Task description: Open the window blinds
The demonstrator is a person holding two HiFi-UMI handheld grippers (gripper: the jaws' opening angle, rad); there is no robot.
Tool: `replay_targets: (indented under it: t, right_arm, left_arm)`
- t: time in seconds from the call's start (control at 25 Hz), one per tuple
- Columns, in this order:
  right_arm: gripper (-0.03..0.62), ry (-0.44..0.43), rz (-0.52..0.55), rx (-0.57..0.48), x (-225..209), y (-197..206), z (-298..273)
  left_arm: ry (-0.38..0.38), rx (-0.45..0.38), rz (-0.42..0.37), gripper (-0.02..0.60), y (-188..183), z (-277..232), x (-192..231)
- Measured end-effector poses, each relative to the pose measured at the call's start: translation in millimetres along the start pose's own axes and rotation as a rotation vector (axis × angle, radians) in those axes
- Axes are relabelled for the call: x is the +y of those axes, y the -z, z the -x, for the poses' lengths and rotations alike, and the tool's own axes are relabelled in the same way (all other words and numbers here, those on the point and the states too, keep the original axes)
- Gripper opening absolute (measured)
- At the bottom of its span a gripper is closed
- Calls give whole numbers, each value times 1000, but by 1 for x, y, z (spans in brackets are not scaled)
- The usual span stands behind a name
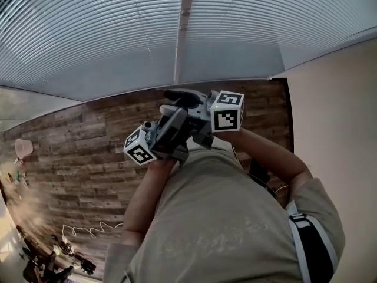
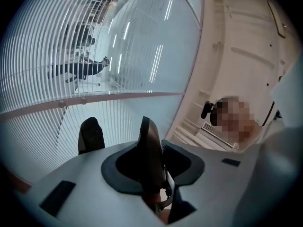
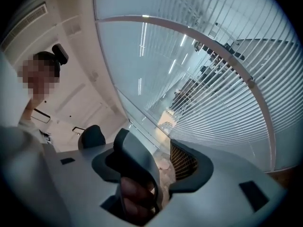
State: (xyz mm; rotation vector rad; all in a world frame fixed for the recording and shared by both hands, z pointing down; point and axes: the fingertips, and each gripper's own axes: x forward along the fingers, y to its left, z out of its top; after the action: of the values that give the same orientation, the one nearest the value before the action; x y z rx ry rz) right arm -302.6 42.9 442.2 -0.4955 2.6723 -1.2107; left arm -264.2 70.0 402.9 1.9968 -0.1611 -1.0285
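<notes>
White slats of the window blinds spread ahead of and above both grippers, clear of every jaw tip, with daylight and outside shapes showing through them in the two gripper views. Left gripper angled upward, jaws parted with only air between them, blinds straight beyond the tips, a pale window rail crossing just above them. Right gripper held just beside the left one in front of the chest, jaws spread wide and empty, slats off to its right and a smooth glass pane directly ahead. Fingers curled through the trigger behind the right jaws. Its marker cube turned up toward the head camera. Wood-plank floor well below both grippers; beige wall out beyond the right gripper's side. Neither gripper touching the blinds.
</notes>
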Motion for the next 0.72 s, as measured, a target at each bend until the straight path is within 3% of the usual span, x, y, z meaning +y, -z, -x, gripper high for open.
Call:
replay_targets:
  t: [0.24,0.36,0.72]
  right_arm:
    - [228,-48,1,122,6,-1,-43]
    - [227,-67,-11,166,8,-2,-47]
    - [227,-78,-26,147,0,6,-45]
  left_arm:
    - [-1,-92,-11,130,-44,14,-6]
    - [4,-126,-10,129,-49,11,-5]
    - [8,-103,9,129,-43,12,0]
